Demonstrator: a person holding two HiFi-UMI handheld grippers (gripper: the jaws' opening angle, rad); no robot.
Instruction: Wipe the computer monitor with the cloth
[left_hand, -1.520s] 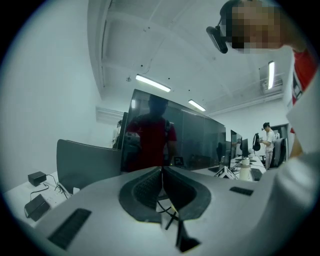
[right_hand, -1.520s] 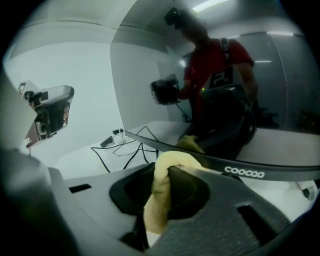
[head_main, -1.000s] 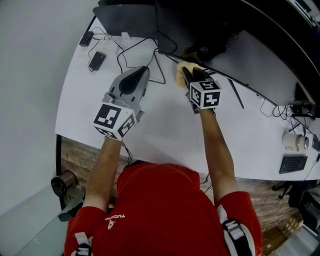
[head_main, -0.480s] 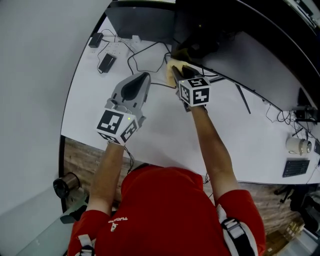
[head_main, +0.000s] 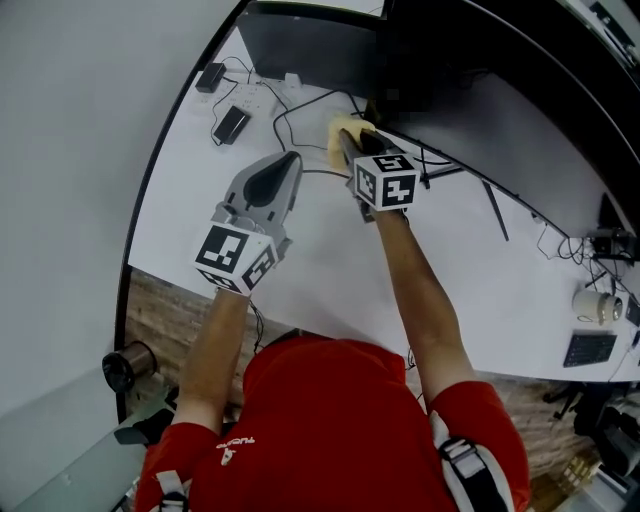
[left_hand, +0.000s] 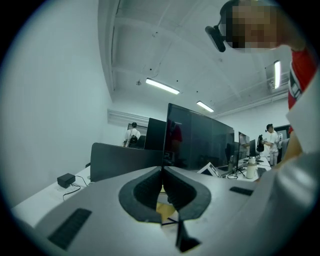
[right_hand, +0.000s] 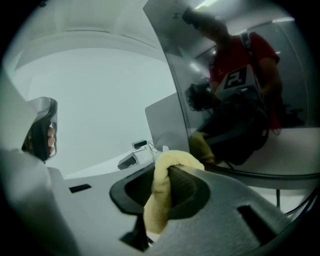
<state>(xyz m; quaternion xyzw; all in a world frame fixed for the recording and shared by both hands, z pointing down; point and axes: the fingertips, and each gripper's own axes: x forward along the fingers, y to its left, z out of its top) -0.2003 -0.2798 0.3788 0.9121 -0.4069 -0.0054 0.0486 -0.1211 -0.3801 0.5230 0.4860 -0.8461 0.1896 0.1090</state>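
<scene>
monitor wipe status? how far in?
Done: the cloth is picked up, clamped in the right gripper. In hand: it is held at the monitor's lower left corner, its reflection close by in the screen; contact can't be confirmed. Left: the wiping itself; no wiped area shows on the dark screen. The left gripper is shut, empty, above the desk.

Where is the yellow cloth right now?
In the head view, top centre, the cloth is pinched in the right hand-held gripper, close to the monitor.

Your cloth (right_hand: 162, 192) was pale yellow, the monitor (head_main: 450, 60) at twelve o'clock black, the desk (head_main: 320, 270) white. Your left gripper (head_main: 288, 160) and right gripper (head_main: 356, 140) were grey with black-and-white markers.
</scene>
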